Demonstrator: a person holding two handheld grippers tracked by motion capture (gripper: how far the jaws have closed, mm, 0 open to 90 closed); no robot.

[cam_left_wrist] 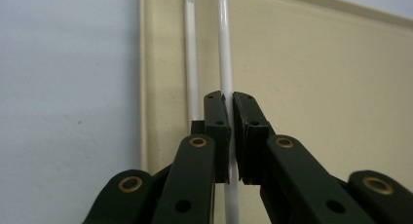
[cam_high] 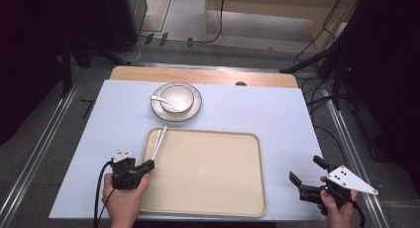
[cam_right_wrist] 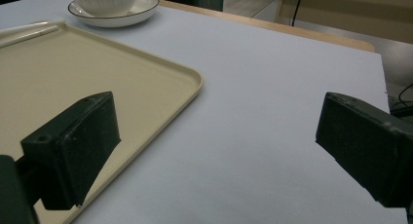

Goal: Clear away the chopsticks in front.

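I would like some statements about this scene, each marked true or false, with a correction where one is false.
1. The left tool is shut on one white chopstick. True.
2. The second chopstick lies on the blue table cover. False: it lies on the beige tray, along its left rim.
3. The right tool is open and holds nothing. True.
4. The bowl stands on the tray. False: it stands on a plate beyond the tray.
5. A white spoon rests in the bowl. True.

Overhead looks down; gripper cameras close, sharing tray [cam_high: 208, 173].
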